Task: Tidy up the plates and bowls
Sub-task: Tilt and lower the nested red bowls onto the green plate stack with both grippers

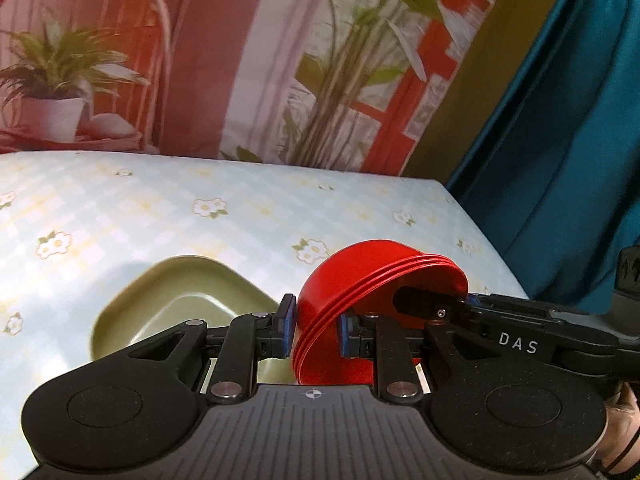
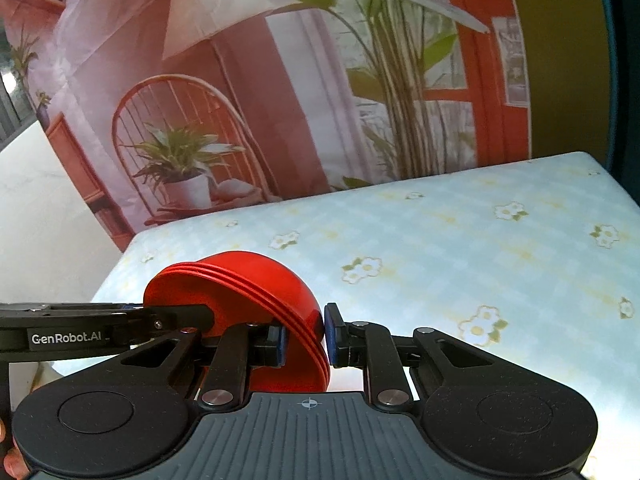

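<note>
The red bowls (image 1: 360, 276), a nested stack with several rims showing, are held off the worktop (image 1: 200, 208) and tipped on edge, gripped from two sides at once. The left gripper (image 1: 318, 330) has its fingers (image 1: 289, 320) clamped on the rim wall at one side of the stack: one blue pad lies against the outer wall, the other sits inside the bowl. The right gripper (image 2: 304, 338) holds the opposite side the same way, its fingers (image 2: 333, 334) closed on the rim with the stack's edge pinched between the pads.

As for progress, the bowls already look gathered into one stack, so that part seems done. What is left, by the look of it, is to set the stack down somewhere fitting, quite possibly with the green plate (image 1: 172, 304). Whether other dishes wait elsewhere cannot be told from these views.

The left wrist view shows the green plate, a squarish dish with rounded corners, lying on the flowered cloth just beyond and to the left of the left fingers, partly hidden by them. It also shows the right gripper reaching in from the right to the bowl's interior. The right wrist view shows no plate at all; ahead of and to the right of its fingers lies only bare flowered worktop (image 2: 480, 240), and the left gripper crosses in from the left, its tip against the stack's open side.
</note>
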